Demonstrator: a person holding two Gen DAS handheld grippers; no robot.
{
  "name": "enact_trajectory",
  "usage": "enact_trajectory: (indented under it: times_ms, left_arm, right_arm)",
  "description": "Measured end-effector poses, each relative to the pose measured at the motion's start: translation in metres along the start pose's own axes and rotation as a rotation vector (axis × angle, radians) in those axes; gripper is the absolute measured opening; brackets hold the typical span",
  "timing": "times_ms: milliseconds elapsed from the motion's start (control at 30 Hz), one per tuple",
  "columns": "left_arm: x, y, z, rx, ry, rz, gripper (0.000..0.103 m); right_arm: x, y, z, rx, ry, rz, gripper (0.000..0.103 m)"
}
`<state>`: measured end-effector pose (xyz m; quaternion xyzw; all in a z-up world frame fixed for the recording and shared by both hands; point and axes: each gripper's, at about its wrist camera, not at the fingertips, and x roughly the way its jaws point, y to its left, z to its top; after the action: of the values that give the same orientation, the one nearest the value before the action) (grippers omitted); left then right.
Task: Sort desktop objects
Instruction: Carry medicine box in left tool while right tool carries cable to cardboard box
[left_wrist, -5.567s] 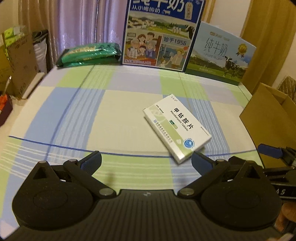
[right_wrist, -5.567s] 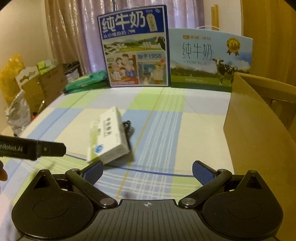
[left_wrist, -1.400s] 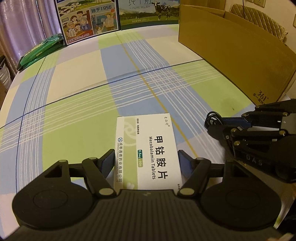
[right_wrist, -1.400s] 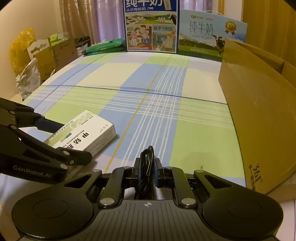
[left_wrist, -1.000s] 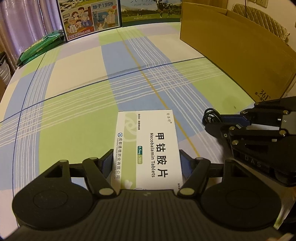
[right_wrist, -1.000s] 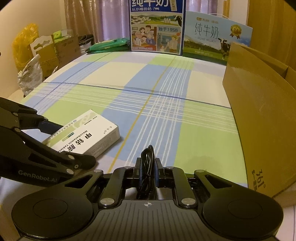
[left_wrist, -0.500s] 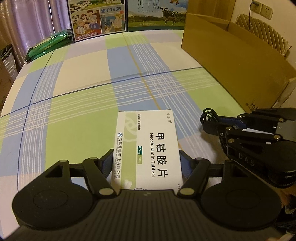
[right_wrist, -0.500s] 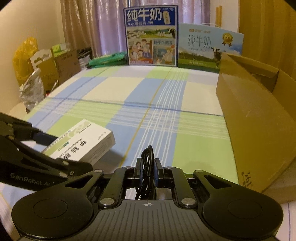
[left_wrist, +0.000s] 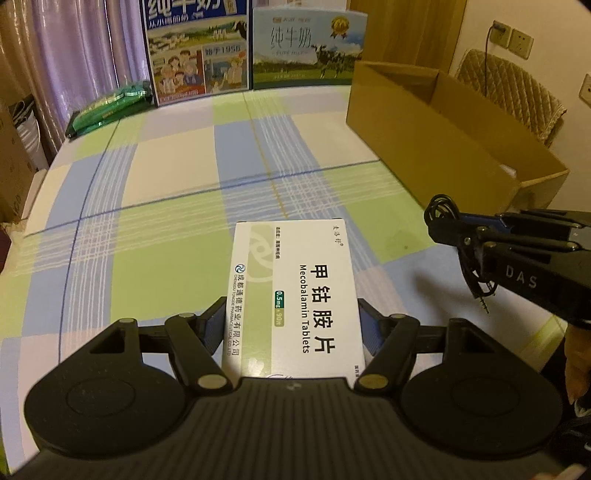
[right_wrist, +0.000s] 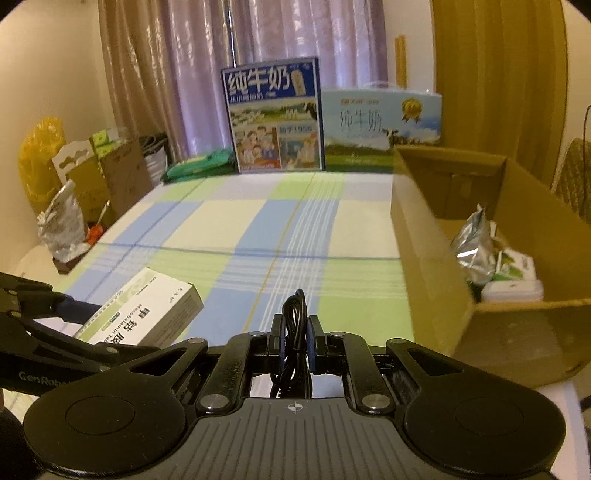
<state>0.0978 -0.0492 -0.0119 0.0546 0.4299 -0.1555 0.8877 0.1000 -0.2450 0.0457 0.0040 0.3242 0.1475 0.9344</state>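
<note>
Since half a second ago you are carrying both loads higher, and the right wrist view is now looking over the wall of the cardboard box (right_wrist: 424, 236) onto its contents. Your left gripper (left_wrist: 293, 326) is clamping the white tablet box (left_wrist: 295, 291) by its long sides, fingers (left_wrist: 213, 326) pressing flat on each side, with the box pointing forward and its printed face up. It is hanging clear of the checked surface (left_wrist: 177, 173), over the near green and blue squares. Your right gripper (right_wrist: 295, 341) is pinching a coiled black cable (right_wrist: 294, 332) between nearly closed fingers (right_wrist: 314, 343); a loop is sticking up past the tips, and in the left wrist view the cable (left_wrist: 441, 214) is trailing down with its jack plug dangling beneath the gripper (left_wrist: 461, 229).

The two grippers are sitting side by side, the tablet box (right_wrist: 144, 314) just to the left of the cable. The cardboard box (left_wrist: 443, 140) is standing open on the right side of the surface, near your right gripper. Inside it, a silver foil pouch (right_wrist: 474, 247) is leaning next to a white and green packet (right_wrist: 515, 273). At the far edge two milk cartons are standing upright, the blue one (right_wrist: 273, 118) to the left of the pale one (right_wrist: 380, 127), with a green bag (right_wrist: 201, 166) lying beside the blue one.
</note>
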Motion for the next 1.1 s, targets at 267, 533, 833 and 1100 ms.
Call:
enact_trajectory:
  times_ms: [267,533,833,1100]
  left_arm:
    - [-0.033,-0.02,0.008,0.026,-0.046,0.001,0.067]
    - [-0.05,-0.044,0.021,0.048,-0.081,-0.023,0.067]
    - [-0.044,-0.1,0.064,0.09,-0.122,-0.122,0.067]
    - [-0.011,-0.153,0.117,0.11,-0.143,-0.194,0.067]
  right_arm:
    - [-0.035,-0.002,0.011,-0.002,-0.057,-0.014,0.008]
    - [-0.064,-0.02,0.021,0.03,-0.1,-0.04,0.008]
    - [-0.091,-0.086,0.054,0.092,-0.174,-0.134,0.008]
    - [-0.087,-0.158,0.085,0.138,-0.198,-0.189,0.008]
